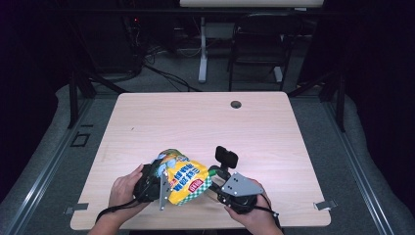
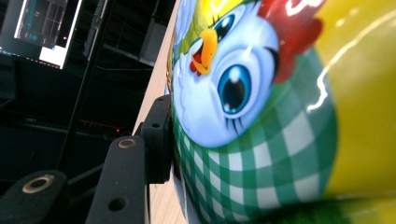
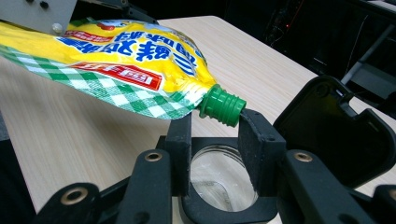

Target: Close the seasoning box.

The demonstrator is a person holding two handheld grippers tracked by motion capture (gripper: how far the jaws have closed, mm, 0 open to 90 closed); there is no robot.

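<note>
From above, your left gripper (image 1: 155,182) clamps the yellow pouch (image 1: 186,177) near the counter's (image 1: 195,117) front edge; the far half lies open. In the left gripper view, the pouch (image 2: 280,116) shows a cartoon chick and green check. In the right gripper view, your right gripper (image 3: 214,133) brackets the green cap (image 3: 223,106), though contact is unclear; the blue script is unreadable.
</note>
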